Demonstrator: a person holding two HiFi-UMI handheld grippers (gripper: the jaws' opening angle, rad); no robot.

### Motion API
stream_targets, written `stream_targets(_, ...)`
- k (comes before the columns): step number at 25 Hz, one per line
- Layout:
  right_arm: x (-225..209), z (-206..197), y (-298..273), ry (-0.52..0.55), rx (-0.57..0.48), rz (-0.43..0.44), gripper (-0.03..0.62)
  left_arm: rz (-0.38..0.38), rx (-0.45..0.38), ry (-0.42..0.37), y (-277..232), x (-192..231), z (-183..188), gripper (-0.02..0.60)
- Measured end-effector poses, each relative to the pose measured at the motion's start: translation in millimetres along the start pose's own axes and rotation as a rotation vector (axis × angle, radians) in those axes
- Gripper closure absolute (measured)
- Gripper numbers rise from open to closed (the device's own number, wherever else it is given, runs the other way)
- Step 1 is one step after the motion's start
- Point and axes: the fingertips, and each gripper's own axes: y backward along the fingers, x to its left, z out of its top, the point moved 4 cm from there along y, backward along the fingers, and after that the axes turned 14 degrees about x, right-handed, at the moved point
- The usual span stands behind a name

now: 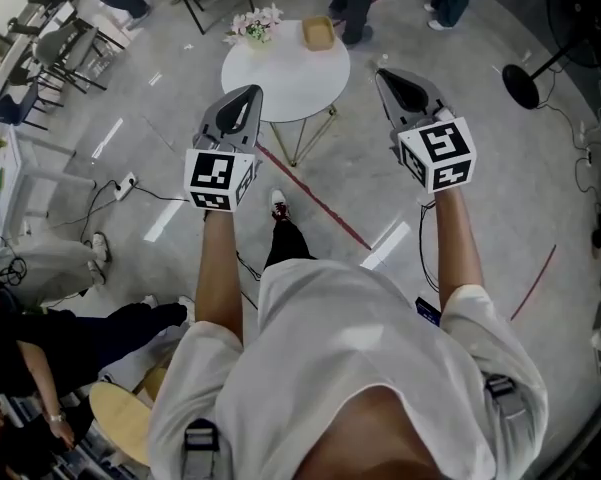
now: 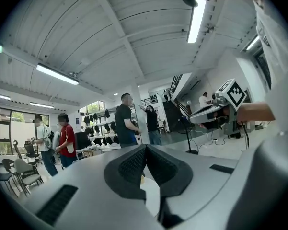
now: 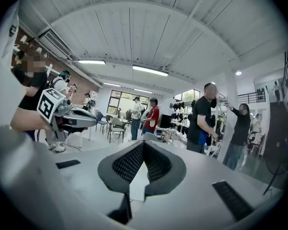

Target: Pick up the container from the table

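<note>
The container [image 1: 318, 32], a shallow tan tray, sits on the round white table [image 1: 280, 83] in the upper middle of the head view. It is on the right-hand part of the tabletop, close to the far edge, with its long axis running roughly up and down the frame. A bunch of flowers [image 1: 255, 25] stands at the upper left of the same tabletop, apart from the tray.

Both grippers are held out short of the table and well apart from each other. The left gripper [image 1: 251, 91] is at the table's lower-left edge and the right gripper [image 1: 384, 72] is off its right edge. From both, the tray lies up-frame and inward, towards the upper right for the left gripper and the upper left for the right one. The right one looks slightly nearer, with no flowers in its line.

In each gripper view the dark ribbed fingers [image 2: 133, 164] meet at their tips and are clenched on nothing. The right pair [image 3: 129, 162] are the same, so they would have to be released before they can take a rim.

The near half of the tabletop is bare, which leaves room to come in low. People's legs [image 1: 355, 3] stand just beyond the far edge, so there is little slack for overshooting.
</note>
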Motion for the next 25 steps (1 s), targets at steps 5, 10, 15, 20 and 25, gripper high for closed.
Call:
stream_targets(5, -3.9, 23.1, -72.8, -0.013, 0.012, -0.042, 0.58, -0.041, -0.015, -0.006, -47.6, 68.6, -8.8, 0.566)
stream_targets(10, -18.8, 63.9, -145.3, -0.035, 0.021, -0.066, 0.58, -0.096, -0.019, -0.012, -100.7, 139.7, -1.4, 0.566)
stream_targets(15, -37.7, 85.7, -206.1, -0.047, 0.042, -0.089, 0.579, -0.13, -0.021, -0.007, -150.3, 193.3, 0.4, 0.566)
stream_targets(20, -49.9, 92.4, -253.8, -0.057, 0.07, -0.1, 0.579, -0.157, -0.007, 0.016, -192.3, 229.3, -10.0, 0.566)
stream_targets(25, -74.1, 82.2, -300.0, -0.052, 0.11, -0.049, 0.579, -0.149, 0.023, 0.039, -230.8, 240.3, -21.5, 0.566)
